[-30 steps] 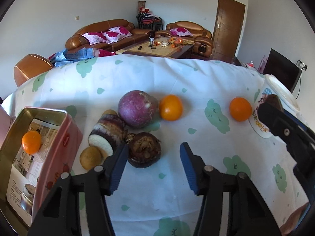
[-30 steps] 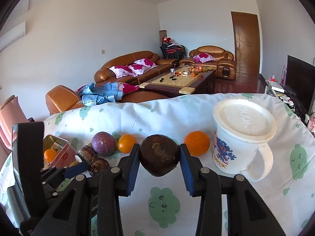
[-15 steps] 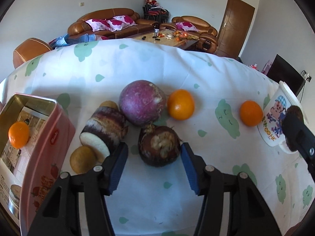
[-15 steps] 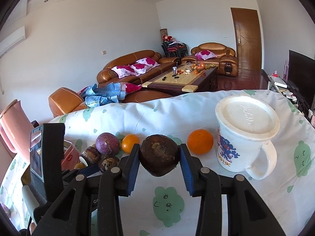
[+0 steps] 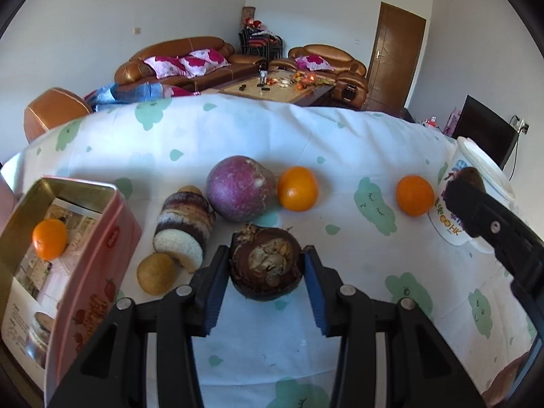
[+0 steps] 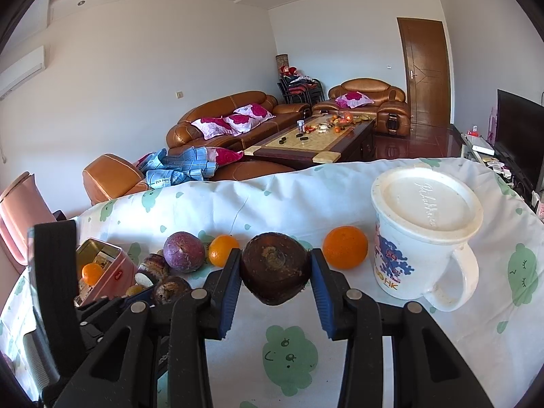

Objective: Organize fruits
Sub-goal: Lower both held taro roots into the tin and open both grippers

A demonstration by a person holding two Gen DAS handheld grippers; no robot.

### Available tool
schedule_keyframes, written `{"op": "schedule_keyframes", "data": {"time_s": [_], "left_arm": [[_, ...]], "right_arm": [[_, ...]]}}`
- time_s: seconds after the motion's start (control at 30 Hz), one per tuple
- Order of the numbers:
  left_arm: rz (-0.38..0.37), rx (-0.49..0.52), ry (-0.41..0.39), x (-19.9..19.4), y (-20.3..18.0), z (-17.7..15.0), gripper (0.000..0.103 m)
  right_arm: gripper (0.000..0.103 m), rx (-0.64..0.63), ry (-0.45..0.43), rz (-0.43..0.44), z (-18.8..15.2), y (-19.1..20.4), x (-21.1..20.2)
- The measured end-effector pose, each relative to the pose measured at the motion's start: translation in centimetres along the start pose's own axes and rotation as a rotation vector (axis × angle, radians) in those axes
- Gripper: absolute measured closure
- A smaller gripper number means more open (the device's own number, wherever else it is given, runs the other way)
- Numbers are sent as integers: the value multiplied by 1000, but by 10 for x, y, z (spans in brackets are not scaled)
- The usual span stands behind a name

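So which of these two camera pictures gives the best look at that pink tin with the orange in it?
The left wrist view. There the pink tin sits close at the left, with its open top, the orange inside and its printed side all plain. In the right wrist view the tin is small, far off, and partly hidden behind the other hand-held gripper.

Three oranges: one in the tin [image 5: 115, 224] at left [image 5: 50, 239], one mid-frame [image 5: 298, 188], one toward the right [image 5: 414, 195]. Two dark round fruits [image 5: 267, 265] [image 6: 275, 272]. One purple fruit [image 5: 239, 188]. One cut root [image 5: 185, 226]. One yellow-brown fruit in front of it [image 5: 156, 273], another peeking behind [image 5: 189, 189]. One lidded mug [image 6: 425, 238].
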State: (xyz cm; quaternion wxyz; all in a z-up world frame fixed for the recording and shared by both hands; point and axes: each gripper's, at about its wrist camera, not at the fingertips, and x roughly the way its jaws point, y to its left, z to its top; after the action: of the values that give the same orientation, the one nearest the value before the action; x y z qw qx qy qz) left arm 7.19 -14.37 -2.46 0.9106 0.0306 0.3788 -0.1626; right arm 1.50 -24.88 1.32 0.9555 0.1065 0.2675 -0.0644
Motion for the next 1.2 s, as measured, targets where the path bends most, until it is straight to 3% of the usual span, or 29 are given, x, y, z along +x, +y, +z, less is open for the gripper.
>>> {"op": "schedule_keyframes", "data": {"time_s": [0.23, 0.53, 0.87, 1.2], "left_arm": [[47, 45, -73, -27, 21, -6, 58], [104, 120, -159, -57, 49, -17, 58], [126, 58, -184, -72, 107, -14, 58], [158, 7, -180, -76, 150, -14, 58]], "right_arm": [[61, 6, -10, -3, -7, 2, 5], [61, -83, -39, -54, -18, 29, 1], [61, -115, -71, -54, -31, 66, -19], [61, -109, -58, 32, -37, 118, -22]]}}
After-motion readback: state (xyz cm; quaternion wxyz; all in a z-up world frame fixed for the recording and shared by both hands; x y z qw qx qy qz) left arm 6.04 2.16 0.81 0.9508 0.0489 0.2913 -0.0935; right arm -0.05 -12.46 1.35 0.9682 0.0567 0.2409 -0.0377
